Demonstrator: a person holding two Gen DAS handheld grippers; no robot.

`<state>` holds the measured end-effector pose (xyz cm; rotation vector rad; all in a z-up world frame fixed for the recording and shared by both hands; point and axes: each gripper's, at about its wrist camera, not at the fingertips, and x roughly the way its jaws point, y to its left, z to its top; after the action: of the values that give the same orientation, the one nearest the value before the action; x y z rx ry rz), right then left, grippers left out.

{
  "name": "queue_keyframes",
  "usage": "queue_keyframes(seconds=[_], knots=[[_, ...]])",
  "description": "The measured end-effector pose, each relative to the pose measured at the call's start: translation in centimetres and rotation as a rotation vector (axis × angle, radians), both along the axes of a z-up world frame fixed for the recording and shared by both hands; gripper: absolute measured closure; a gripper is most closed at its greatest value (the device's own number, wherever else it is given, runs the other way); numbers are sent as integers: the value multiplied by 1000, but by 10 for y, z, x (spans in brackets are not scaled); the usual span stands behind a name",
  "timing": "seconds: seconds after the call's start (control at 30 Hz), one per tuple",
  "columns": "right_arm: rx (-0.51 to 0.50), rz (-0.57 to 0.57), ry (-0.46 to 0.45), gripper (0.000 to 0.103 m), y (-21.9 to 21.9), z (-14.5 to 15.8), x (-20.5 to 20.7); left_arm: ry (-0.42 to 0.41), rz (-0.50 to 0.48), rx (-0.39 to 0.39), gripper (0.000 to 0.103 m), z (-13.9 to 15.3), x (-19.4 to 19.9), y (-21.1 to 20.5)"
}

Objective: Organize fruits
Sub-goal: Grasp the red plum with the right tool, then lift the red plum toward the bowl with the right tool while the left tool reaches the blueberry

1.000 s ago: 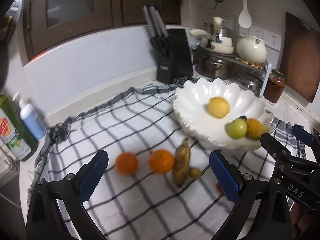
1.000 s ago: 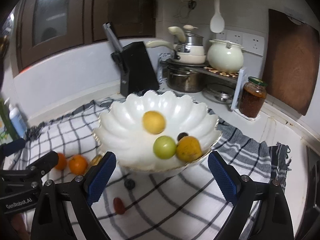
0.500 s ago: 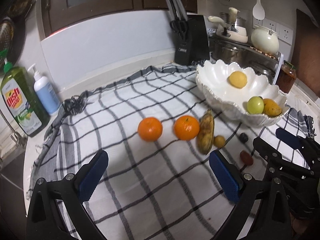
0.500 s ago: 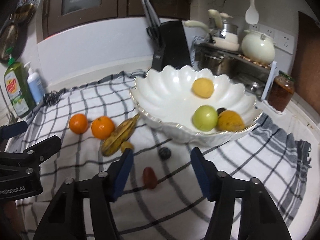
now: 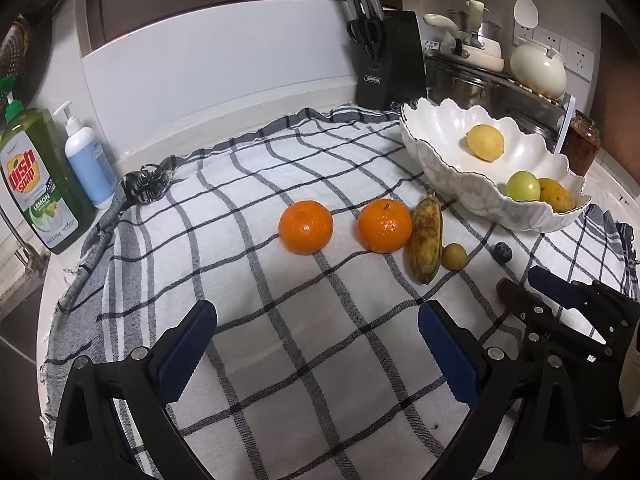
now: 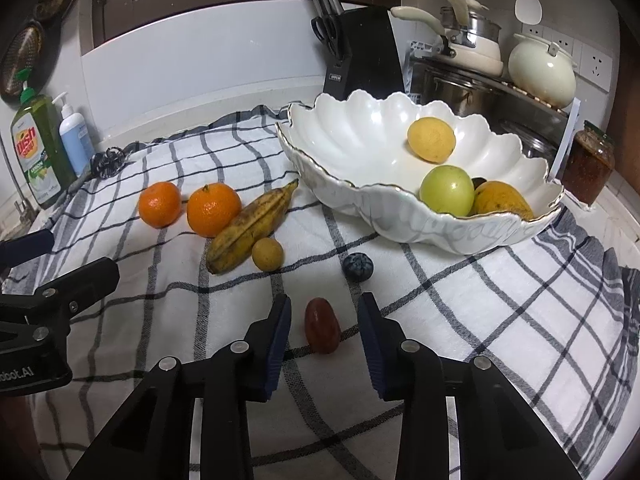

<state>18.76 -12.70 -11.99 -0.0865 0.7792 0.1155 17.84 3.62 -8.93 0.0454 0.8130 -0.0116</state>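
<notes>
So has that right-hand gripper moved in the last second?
Yes. The right gripper has dropped back from the white bowl toward the near edge of the cloth, and its jaws have narrowed around the small red fruit, not yet touching.

We see left wrist view low over checked cloth (image 5: 304,344), facing knife block (image 5: 390,60) and back wall, bowl (image 5: 472,196) off right. Right wrist view sits further right, nearer bowl (image 6: 400,216), looking same way. Both share two oranges, banana (image 5: 426,248), bowl, soap bottles. Each view catches other gripper at its edge.
</notes>
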Motion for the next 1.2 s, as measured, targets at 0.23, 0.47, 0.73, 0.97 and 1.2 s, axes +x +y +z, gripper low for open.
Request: queue_keyframes(seconds=[0.23, 0.47, 0.73, 0.97, 1.2], knots=[[-6, 13, 25, 79, 1, -9, 3, 9, 5, -4, 0, -5, 2, 2], [-19, 13, 33, 82, 1, -13, 6, 16, 0, -4, 0, -8, 4, 1], [-24, 18, 40, 82, 3, -14, 9, 19, 0, -5, 0, -9, 5, 1], [-34, 29, 41, 83, 5, -14, 10, 20, 0, -7, 0, -9, 4, 1], [-18, 28, 32, 84, 3, -9, 5, 16, -1, -9, 0, -6, 2, -1]])
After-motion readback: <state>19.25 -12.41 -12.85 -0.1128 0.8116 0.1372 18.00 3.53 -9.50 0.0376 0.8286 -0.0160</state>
